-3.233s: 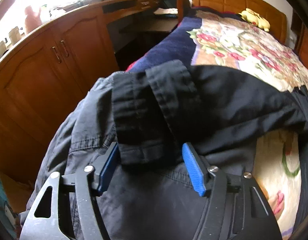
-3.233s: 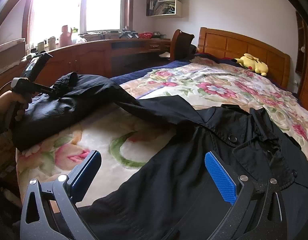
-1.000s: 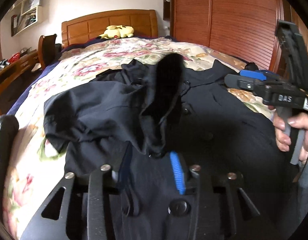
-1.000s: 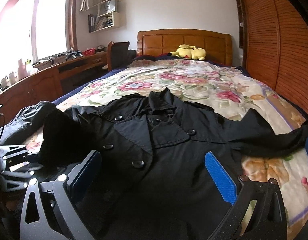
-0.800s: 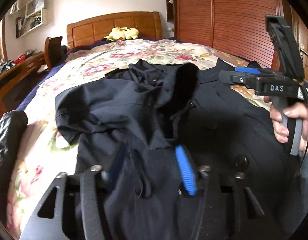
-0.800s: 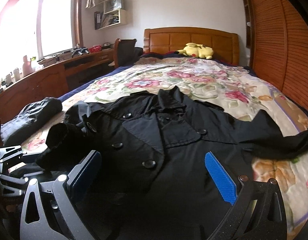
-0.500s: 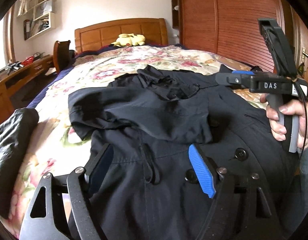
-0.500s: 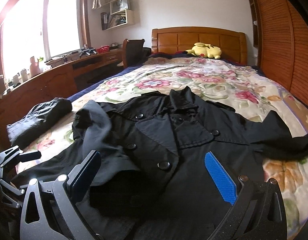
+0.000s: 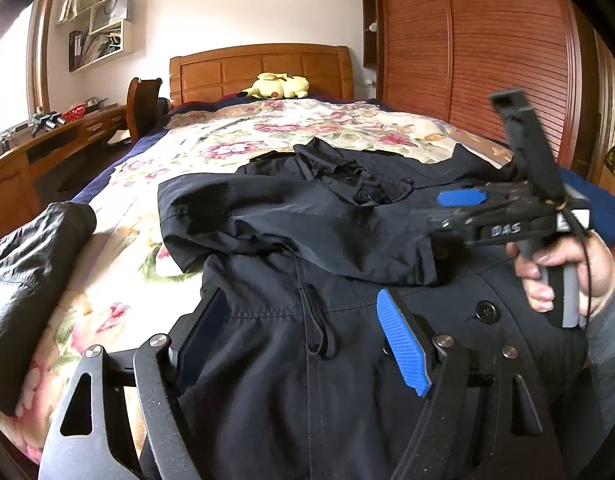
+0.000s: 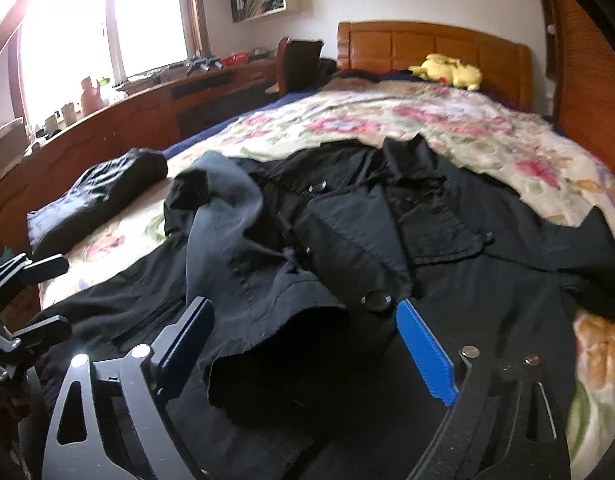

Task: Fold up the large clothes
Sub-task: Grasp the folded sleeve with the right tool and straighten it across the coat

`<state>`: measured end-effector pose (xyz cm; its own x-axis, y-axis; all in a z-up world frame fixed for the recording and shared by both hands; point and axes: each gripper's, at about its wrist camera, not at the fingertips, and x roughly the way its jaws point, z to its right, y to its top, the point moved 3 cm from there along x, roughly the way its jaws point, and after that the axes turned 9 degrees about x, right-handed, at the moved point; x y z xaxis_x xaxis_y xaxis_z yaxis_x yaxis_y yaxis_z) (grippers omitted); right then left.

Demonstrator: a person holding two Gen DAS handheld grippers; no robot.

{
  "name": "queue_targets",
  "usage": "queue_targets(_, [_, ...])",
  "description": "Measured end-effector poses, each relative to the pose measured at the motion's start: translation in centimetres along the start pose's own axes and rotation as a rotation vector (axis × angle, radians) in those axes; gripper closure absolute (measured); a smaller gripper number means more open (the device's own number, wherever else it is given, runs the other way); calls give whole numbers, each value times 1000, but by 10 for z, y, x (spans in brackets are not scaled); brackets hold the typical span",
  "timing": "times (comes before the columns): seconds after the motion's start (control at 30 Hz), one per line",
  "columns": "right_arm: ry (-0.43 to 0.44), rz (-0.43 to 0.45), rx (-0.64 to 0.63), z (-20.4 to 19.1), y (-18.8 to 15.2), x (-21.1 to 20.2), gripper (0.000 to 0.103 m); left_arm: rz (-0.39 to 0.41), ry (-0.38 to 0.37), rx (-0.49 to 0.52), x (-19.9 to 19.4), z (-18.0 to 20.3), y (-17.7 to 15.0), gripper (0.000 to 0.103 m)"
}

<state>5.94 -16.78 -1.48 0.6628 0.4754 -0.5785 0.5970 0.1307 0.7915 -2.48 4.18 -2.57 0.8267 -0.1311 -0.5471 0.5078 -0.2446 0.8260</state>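
Note:
A large black double-breasted coat (image 9: 307,380) lies front up on the floral bedspread (image 9: 235,144); it also fills the right wrist view (image 10: 487,280). Its left sleeve (image 9: 291,236) is folded across the chest, cuff (image 10: 275,332) toward the middle. My left gripper (image 9: 303,340) is open and empty, just above the coat's lower front. My right gripper (image 10: 303,344) is open and empty, with the sleeve cuff lying between its fingers; it also shows at the right in the left wrist view (image 9: 463,200).
A folded black garment (image 10: 99,196) lies at the bed's left edge. A yellow plush toy (image 9: 277,85) sits by the wooden headboard (image 10: 435,52). A wooden desk and cabinets (image 10: 147,116) run along the left; a slatted wardrobe (image 9: 487,52) stands at the right.
My left gripper carried the sleeve across the coat's chest, opened and let it drop there. My right gripper has come lower and closer over the coat.

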Motion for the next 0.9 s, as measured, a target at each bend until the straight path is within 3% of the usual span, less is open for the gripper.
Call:
queue_targets(0.1, [22, -54, 2, -1, -1, 16, 20, -2, 4, 2, 0, 0, -1, 25])
queue_targets(0.2, [49, -85, -1, -3, -1, 25, 43, -5, 13, 2, -2, -1, -4, 25])
queue_targets(0.27, [62, -86, -2, -2, 0, 25, 73, -6, 16, -7, -2, -3, -5, 25])
queue_targets(0.37, [72, -66, -5, -2, 2, 21, 95, 4, 15, -24, -5, -5, -6, 25])
queue_targets(0.57, [26, 53, -16, -3, 0, -5, 98, 22, 36, -36, -6, -8, -1, 25])
queue_targets(0.77, [-28, 184, 55, 26, 2, -53, 98, 25, 18, -62, -3, -12, 2, 25])
queue_targets(0.9, [-82, 216, 81, 45, -6, -70, 98, 30, 2, -77, 3, -11, 6, 24])
